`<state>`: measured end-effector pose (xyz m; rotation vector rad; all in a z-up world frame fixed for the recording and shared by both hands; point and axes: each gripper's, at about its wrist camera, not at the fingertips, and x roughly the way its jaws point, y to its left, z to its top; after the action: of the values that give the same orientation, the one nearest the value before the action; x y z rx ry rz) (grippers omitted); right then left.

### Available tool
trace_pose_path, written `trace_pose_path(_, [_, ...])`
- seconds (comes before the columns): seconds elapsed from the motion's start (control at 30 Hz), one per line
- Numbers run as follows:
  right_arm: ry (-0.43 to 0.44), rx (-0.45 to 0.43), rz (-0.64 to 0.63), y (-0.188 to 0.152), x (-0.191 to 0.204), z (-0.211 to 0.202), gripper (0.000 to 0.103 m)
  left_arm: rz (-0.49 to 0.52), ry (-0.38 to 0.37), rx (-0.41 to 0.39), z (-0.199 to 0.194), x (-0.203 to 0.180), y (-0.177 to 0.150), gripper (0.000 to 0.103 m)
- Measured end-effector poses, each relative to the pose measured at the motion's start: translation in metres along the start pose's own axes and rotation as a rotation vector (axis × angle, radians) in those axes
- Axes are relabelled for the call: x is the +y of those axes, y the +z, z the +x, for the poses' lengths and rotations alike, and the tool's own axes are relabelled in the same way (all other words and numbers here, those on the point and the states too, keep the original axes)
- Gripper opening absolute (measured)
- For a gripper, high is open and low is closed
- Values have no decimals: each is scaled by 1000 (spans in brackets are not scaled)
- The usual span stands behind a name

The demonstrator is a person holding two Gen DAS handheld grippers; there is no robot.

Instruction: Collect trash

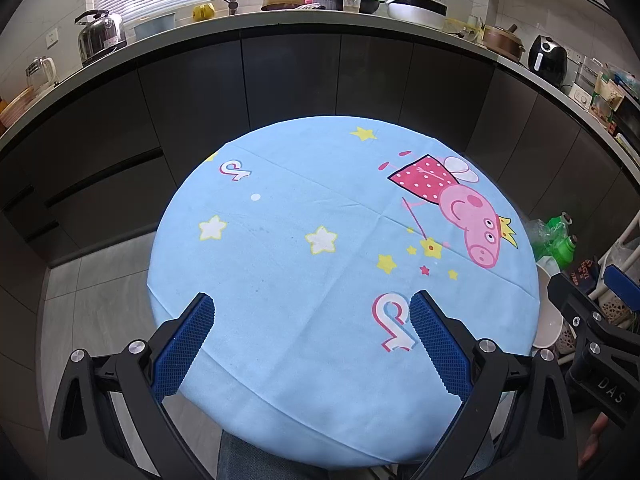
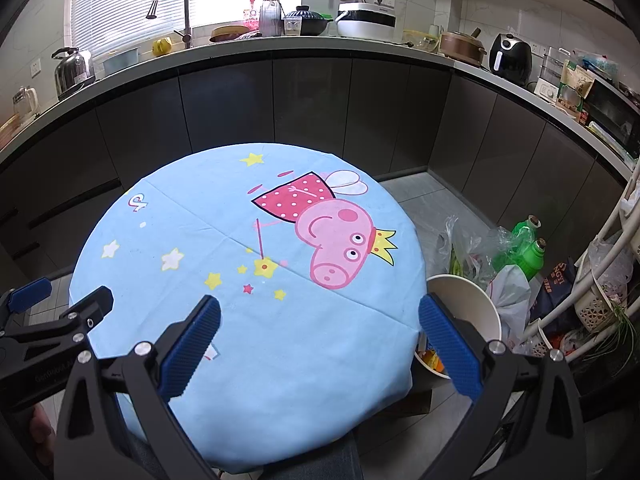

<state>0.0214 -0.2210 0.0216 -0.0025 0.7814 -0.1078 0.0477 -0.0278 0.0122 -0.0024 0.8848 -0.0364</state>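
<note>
No trash is seen on the round table under the light-blue cartoon-pig cloth (image 2: 248,360); its top is bare in both wrist views, so the collecting is judged finished or nearly so, unless pieces lie out of view. The trash itself sits in the cream round bin (image 2: 466,300) on the floor just beside the table's right edge: orange and yellow scraps (image 2: 430,360) are glimpsed inside, mostly hidden by the right finger pad. Nothing is held: the left gripper (image 1: 312,344) is spread wide and empty over the near table edge, and the right gripper (image 2: 320,344) is likewise spread and empty, one finger over the cloth, the other over the bin rim. Each gripper is caught at the side of the other's view. Beyond the bin, clear plastic bags (image 2: 472,248) and two green plastic bottles (image 2: 530,256) stand on the grey floor tiles, with a white rack of baskets (image 2: 600,304) further right; whether these count as trash cannot be told. A dark-fronted kitchen counter (image 2: 320,46) crowded with pots, a steel kettle (image 2: 74,68) and a black air fryer (image 2: 510,58) runs behind, well apart. Nothing blocks the path from table to bin.
</note>
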Motion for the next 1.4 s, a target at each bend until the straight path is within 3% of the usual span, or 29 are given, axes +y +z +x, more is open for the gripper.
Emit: trace_pose_path(1.4, [0, 7, 4, -1, -2, 2, 100, 4, -11, 6, 1, -4, 0, 94])
